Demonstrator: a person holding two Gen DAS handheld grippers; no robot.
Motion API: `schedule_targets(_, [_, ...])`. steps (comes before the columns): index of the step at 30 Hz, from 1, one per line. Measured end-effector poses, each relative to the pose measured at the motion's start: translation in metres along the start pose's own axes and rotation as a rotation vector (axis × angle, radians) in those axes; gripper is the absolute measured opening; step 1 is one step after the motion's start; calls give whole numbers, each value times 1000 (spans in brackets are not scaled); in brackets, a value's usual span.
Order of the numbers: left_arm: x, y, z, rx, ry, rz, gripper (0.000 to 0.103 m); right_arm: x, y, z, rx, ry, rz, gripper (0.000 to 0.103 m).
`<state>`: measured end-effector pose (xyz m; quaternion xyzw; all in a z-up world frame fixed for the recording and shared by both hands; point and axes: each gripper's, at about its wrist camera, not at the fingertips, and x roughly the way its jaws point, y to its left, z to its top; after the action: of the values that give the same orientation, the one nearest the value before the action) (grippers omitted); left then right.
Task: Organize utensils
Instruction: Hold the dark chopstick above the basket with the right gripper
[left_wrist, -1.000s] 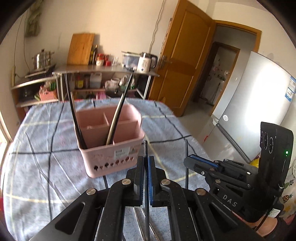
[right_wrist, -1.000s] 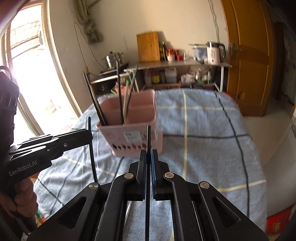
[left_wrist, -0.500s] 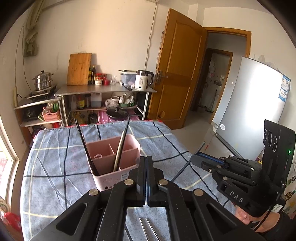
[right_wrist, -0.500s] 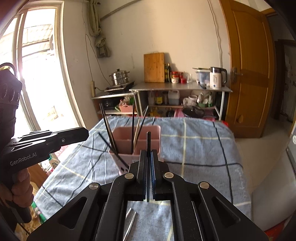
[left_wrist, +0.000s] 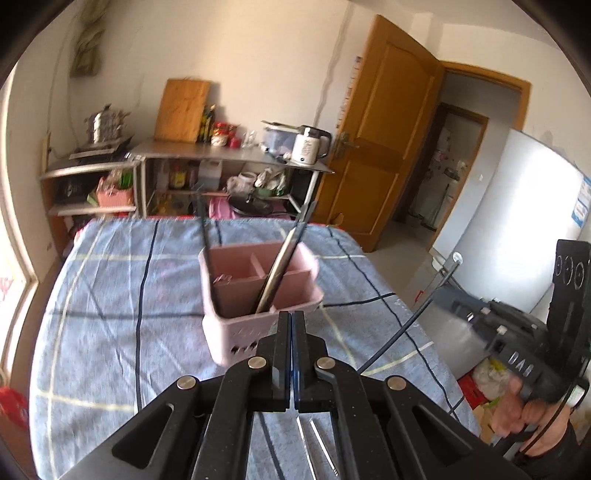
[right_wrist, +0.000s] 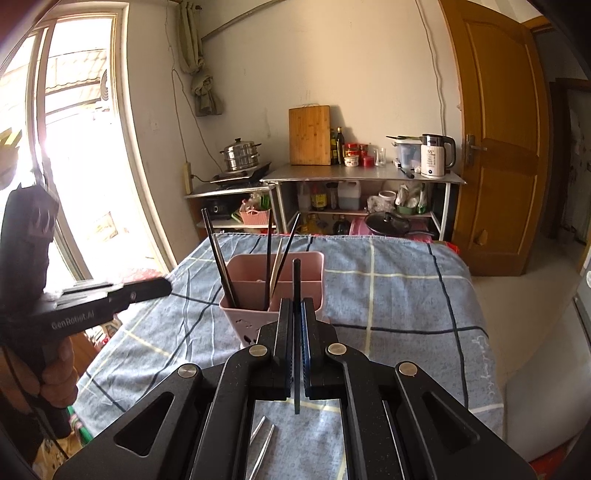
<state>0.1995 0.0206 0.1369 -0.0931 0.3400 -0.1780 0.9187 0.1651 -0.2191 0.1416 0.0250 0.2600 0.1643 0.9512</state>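
Observation:
A pink divided caddy (left_wrist: 258, 295) (right_wrist: 273, 291) stands on the blue checked cloth, with several dark chopsticks (left_wrist: 284, 258) (right_wrist: 221, 266) leaning in it. My right gripper (right_wrist: 296, 304) is shut on a black chopstick (right_wrist: 296, 280) that stands upright between its pads, short of the caddy. In the left wrist view that right gripper (left_wrist: 439, 297) hovers off the table's right edge with the chopstick (left_wrist: 402, 328) slanting down. My left gripper (left_wrist: 291, 317) (right_wrist: 164, 290) is shut with nothing in it, near the caddy's front. Two metal chopsticks (left_wrist: 314, 443) (right_wrist: 262, 439) lie on the cloth below the grippers.
A steel shelf unit (right_wrist: 362, 177) with a kettle, a cutting board, bottles and a pot stands past the table's far edge. A wooden door (right_wrist: 495, 147) is at the right, a bright window (right_wrist: 66, 147) at the left, and a white fridge (left_wrist: 517, 229) right of the table.
A black chopstick that my left gripper held a second ago is gone from its jaws, and that gripper pulled back. My right gripper rose from the table with its chopstick.

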Motion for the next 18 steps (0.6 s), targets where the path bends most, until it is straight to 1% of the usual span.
schedule_targets(2, [2,17,-15,-78,19,-6,4,0,-1,-1,3,0,0,4])
schedule_targets(3, [4,25,-23,-114,31,-13,10,0,-1,-1,4,2,0,4])
schedule_targets(4, [6,36,-34,-157,46,-13,13,1,-1,-3,6,6,2,4])
schedule_targets(6, [11,53,-53,-225,72,-1,23,2,-1,-4,4,9,1,4])
schedule_targets(9, [24,81,-85,-355,151,5,28,4,0,-9,3,21,3,4])
schedule_targets(11, [35,96,-105,-430,219,19,29,6,1,-11,0,26,0,4])
schedule_targets(14, [49,120,-129,-552,292,46,29,10,0,-14,3,36,-1,4])
schedule_targets(16, [54,133,-136,-621,309,66,33,11,-1,-15,4,41,-2,4])
schedule_targets(17, [56,139,-139,-652,314,79,39,12,-1,-15,3,40,-2,4])
schedule_targets(18, [58,144,-142,-683,322,95,42,12,-1,-15,3,39,-3,4])
